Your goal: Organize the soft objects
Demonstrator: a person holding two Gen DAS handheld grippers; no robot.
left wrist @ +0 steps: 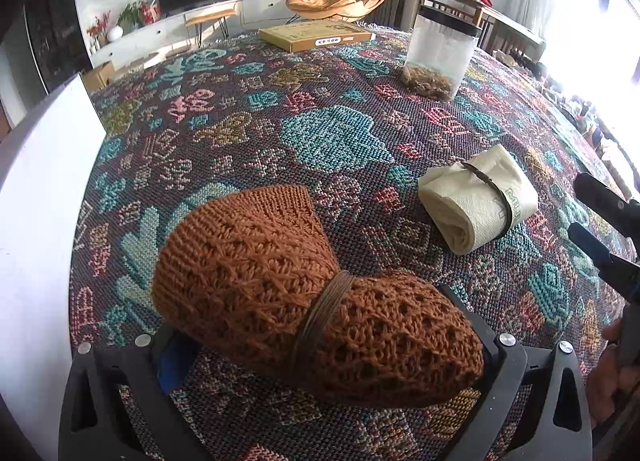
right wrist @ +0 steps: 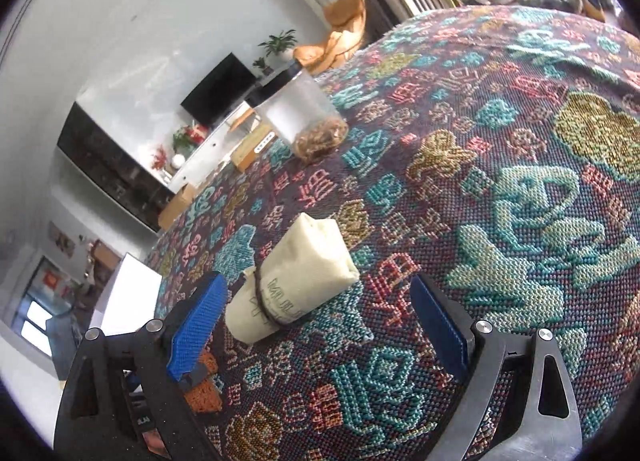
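Left gripper (left wrist: 320, 357) fingers clamp the knit roll (left wrist: 304, 301); right gripper (right wrist: 320, 325) fingers spread around the cream roll (right wrist: 292, 281)

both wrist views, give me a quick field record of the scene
surface: patterned tablecloth
left tongs: shut on brown knit bundle
right tongs: open, cream cloth roll lying just ahead of the gap
cream cloth roll: tied with a dark band, on the tablecloth
jar: upright at the far side, brown stuff at the bottom
box: flat, far edge
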